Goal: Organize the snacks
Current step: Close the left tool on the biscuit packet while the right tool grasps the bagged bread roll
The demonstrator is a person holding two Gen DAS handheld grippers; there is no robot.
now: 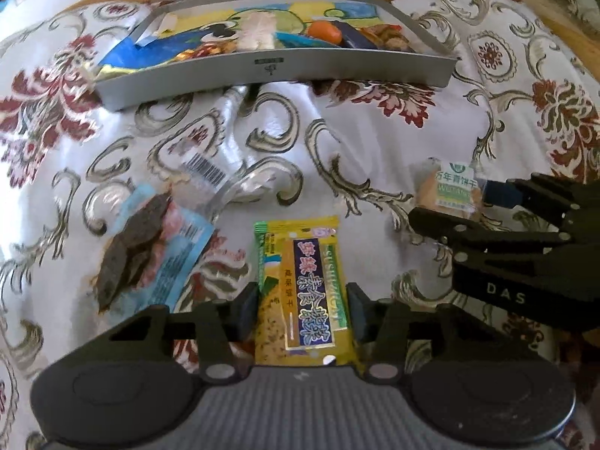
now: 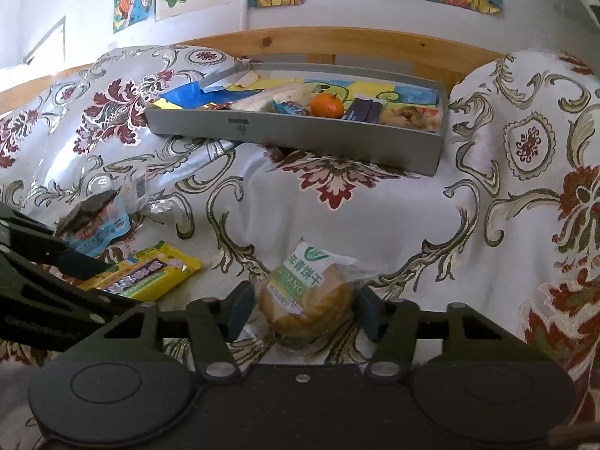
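A yellow snack packet (image 1: 303,292) lies on the floral bedspread with its sides against both pads of my left gripper (image 1: 303,311), which is shut on it. In the right wrist view the same packet (image 2: 150,273) sits at the lower left under the left gripper (image 2: 93,281). A round biscuit in a clear wrapper with a green and white label (image 2: 305,300) sits between the fingers of my right gripper (image 2: 303,313). That gripper is open, with a small gap on each side. A grey tray (image 1: 262,75) holding several snacks and an orange (image 1: 325,32) stands farther back.
A blue packet of dark dried snack (image 1: 150,247) and a clear wrapper with a barcode (image 1: 204,172) lie left of the yellow packet. A wooden bed frame (image 2: 337,41) runs behind the tray (image 2: 300,135). A raised fold of the bedspread (image 2: 525,131) rises on the right.
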